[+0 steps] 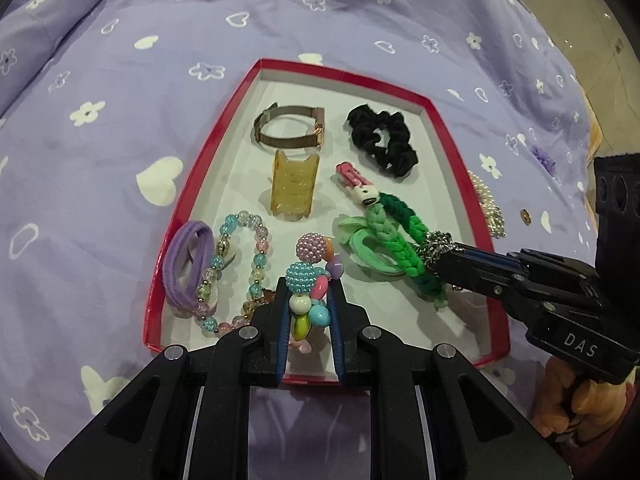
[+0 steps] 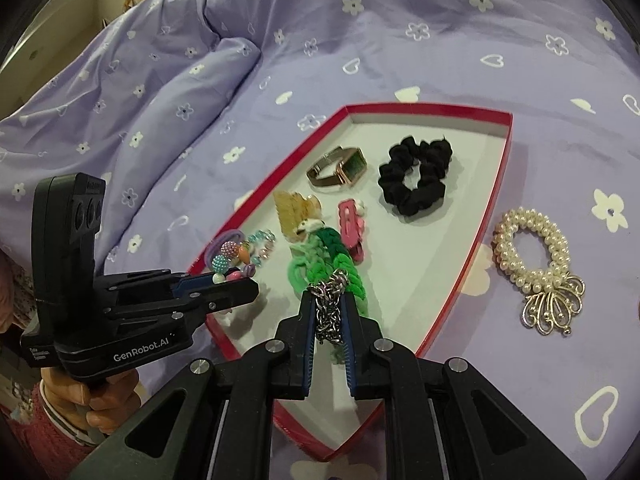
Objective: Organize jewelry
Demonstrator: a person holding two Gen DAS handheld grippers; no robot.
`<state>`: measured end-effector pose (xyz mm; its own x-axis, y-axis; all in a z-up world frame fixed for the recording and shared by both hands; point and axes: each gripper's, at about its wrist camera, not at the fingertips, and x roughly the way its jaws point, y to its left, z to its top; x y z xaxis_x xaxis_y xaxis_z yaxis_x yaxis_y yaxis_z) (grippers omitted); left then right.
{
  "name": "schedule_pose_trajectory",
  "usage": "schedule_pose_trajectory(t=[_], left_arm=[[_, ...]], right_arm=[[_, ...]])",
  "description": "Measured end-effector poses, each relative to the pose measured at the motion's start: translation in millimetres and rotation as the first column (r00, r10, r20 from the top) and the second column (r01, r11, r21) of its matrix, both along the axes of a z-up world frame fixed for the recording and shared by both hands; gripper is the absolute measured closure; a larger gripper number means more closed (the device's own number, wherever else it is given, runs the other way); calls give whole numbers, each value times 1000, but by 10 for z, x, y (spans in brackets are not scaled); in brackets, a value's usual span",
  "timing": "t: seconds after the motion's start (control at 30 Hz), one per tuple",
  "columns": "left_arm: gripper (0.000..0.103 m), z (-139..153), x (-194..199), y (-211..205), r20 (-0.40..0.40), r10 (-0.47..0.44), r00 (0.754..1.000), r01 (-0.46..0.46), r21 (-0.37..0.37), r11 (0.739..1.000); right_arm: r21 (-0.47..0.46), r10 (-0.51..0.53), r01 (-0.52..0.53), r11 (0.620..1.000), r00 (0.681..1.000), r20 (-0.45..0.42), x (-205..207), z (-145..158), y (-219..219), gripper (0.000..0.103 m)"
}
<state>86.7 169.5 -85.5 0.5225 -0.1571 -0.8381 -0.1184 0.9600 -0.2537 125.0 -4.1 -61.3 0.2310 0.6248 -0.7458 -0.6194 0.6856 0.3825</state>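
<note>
A red-rimmed tray [image 1: 224, 128] [image 2: 506, 184] with a white floor lies on a lilac bedspread. My left gripper [image 1: 309, 292] [image 2: 236, 280] is shut on a colourful bead bracelet [image 1: 308, 280] [image 2: 230, 258] over the tray's near edge. My right gripper [image 2: 329, 300] [image 1: 440, 254] is shut on a silver chain [image 2: 329, 308] [image 1: 436, 246], just above a green braided band [image 1: 394, 236] [image 2: 320, 264]. In the tray lie a watch [image 1: 290, 128] [image 2: 340, 170], a black scrunchie [image 1: 382, 138] [image 2: 414, 180], an amber hair claw [image 1: 294, 184], a pink clip [image 1: 354, 180] [image 2: 352, 220], a glass-bead bracelet [image 1: 240, 268] and a purple hair tie [image 1: 184, 264].
A pearl bracelet with a gold charm [image 2: 536, 264] [image 1: 486, 200] lies on the bedspread right of the tray. A small purple flower piece [image 1: 542, 158] and a tiny gold item [image 1: 525, 216] lie further right. The quilt is bunched [image 2: 132, 92] at the left. A person's hands [image 2: 88, 396] [image 1: 568, 392] hold both grippers.
</note>
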Motion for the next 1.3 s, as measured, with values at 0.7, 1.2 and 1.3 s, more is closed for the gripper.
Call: schedule_pose_trajectory(t=[0.7,1.2,1.3], left_arm=[[71,-33,16,36,-21,22,1000,-22,-1,1000],[31,94,-83,8,14,33,999,-33,-2,999],[26,152,-133,5,31,41,999,-41,-13,999]], right_arm=[[6,0,0,1000,1000,-20,29,-43,-24,87],[102,-66,69,992,997,-38,65,149,-237,59],[126,-81,85,988,996,-34,55,209,-293,48]])
